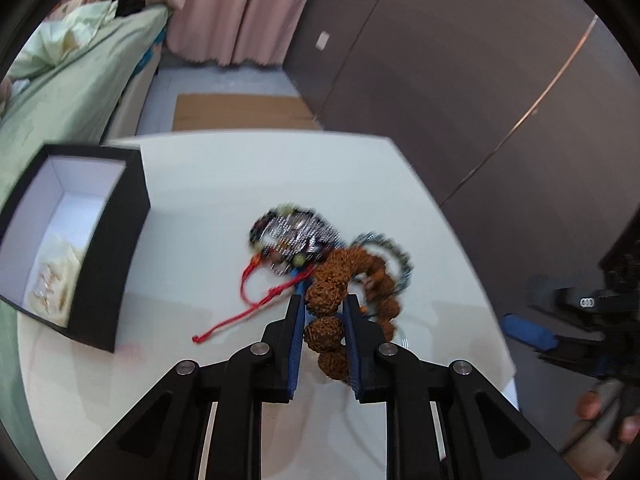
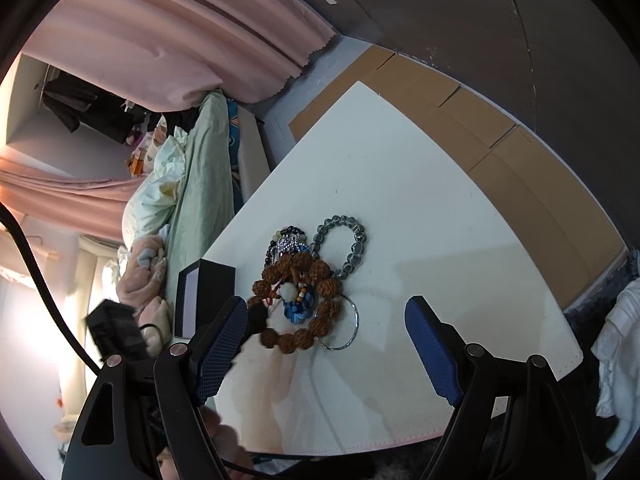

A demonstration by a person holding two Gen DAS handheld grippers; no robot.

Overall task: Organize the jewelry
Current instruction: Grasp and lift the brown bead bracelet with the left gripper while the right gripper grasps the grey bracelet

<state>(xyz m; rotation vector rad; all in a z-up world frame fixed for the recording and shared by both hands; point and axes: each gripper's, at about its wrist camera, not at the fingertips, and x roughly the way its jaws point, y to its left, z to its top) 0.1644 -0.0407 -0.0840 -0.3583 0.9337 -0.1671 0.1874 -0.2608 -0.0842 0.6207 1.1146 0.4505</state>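
The left gripper has its blue-padded jaws closed around the near side of a brown seed-bead bracelet, which lies on the white table in a tangle with a red cord, a rhinestone piece and a grey bead bracelet. Left of the pile sits an open black box. The right gripper hangs over the table's near edge, jaws spread wide and holding nothing.

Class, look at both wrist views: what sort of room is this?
Probably a bedroom: a bed with green bedding, pink curtains and hanging clothes surround the white table.
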